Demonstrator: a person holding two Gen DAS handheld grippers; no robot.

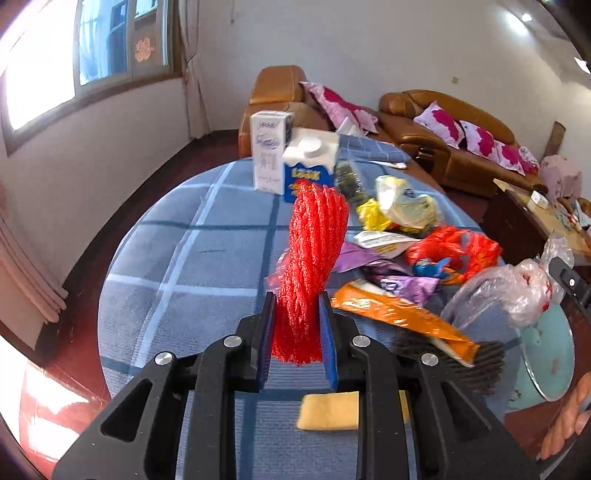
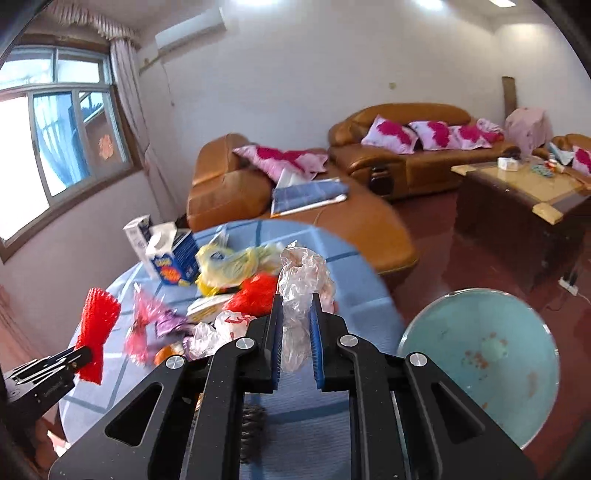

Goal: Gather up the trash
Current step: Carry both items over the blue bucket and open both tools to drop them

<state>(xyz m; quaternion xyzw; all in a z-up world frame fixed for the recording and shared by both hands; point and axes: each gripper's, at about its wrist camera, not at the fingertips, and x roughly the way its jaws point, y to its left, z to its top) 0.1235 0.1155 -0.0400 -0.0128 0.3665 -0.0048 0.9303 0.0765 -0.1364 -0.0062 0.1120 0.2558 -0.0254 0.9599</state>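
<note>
Mostly illegible print, blue carton (image 1: 308, 177)

A home living room. Tan leather sofas (image 2: 402, 147) with pink flowered cushions (image 2: 391, 136) stand along the white wall at twelve to two o'clock. A dark coffee table (image 2: 517, 206) with a pale top sits at three o'clock on a glossy red floor (image 2: 461, 258). A curtained sliding window (image 2: 62, 147) fills ten o'clock, an air conditioner (image 2: 192, 31) high beside it. The round worktop (image 1: 192, 258) wears a blue checked cloth.
</note>
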